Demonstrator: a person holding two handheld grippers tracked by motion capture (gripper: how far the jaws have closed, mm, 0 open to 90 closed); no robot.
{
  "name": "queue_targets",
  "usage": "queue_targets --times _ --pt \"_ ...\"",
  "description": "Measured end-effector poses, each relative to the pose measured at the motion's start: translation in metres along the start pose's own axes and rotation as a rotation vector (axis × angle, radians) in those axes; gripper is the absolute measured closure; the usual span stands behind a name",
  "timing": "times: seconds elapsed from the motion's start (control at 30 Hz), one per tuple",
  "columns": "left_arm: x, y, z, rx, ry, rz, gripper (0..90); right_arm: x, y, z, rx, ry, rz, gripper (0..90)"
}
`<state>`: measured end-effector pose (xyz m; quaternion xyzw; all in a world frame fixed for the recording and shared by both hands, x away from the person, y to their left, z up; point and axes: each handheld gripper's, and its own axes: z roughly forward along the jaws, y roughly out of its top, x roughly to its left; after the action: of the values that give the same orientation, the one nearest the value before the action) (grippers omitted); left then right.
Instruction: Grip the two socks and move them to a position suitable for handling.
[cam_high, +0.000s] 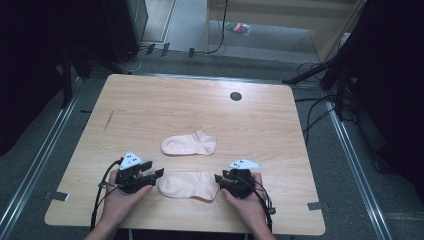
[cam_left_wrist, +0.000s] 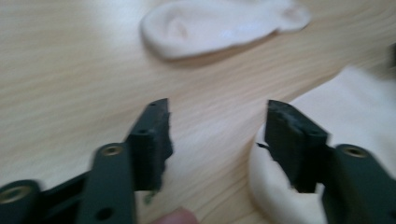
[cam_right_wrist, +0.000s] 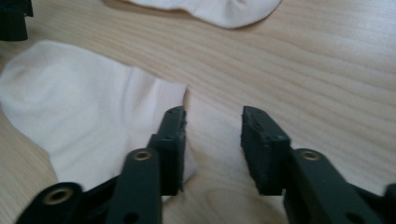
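Note:
Two pale pink socks lie flat on the wooden table (cam_high: 150, 110). The near sock (cam_high: 189, 185) lies between my two grippers, and the far sock (cam_high: 189, 144) rests a little beyond it. My left gripper (cam_high: 159, 176) is at the near sock's left end, open, with bare wood between its jaws in the left gripper view (cam_left_wrist: 217, 109). There its right jaw stands over the sock's edge (cam_left_wrist: 355, 112). My right gripper (cam_high: 218, 179) is at the sock's right end, open (cam_right_wrist: 212, 116). Its left jaw stands over the sock's cuff (cam_right_wrist: 79, 107), with nothing gripped.
A dark round grommet (cam_high: 236, 96) sits near the table's far edge. A thin dark mark (cam_high: 108, 120) lies on the left part of the top. Cables and metal rails run along the floor around the table.

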<state>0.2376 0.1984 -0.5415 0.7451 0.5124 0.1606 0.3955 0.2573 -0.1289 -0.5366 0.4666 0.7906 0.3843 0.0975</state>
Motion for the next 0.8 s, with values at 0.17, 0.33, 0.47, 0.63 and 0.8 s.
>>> queue_targets --times 0.17,0.33,0.47,0.63,0.8 --pt "-0.015 -0.005 0.008 0.046 0.107 0.067 28.4 0.012 -0.009 0.003 -0.010 -0.097 -0.060 38.8" --pt "-0.022 -0.006 0.010 0.066 0.168 0.121 25.7 0.016 -0.011 0.004 -0.014 -0.209 -0.127 25.8" --pt "-0.019 -0.006 0.010 0.065 0.167 0.113 25.2 0.009 -0.012 0.003 -0.004 -0.241 -0.105 20.9" --pt "-0.017 -0.007 0.008 0.044 0.138 0.093 27.5 0.006 -0.011 0.002 -0.014 -0.244 -0.085 23.9" --pt "-0.004 0.002 -0.006 -0.083 0.076 0.017 31.1 0.004 0.002 -0.014 -0.127 -0.158 -0.038 32.4"
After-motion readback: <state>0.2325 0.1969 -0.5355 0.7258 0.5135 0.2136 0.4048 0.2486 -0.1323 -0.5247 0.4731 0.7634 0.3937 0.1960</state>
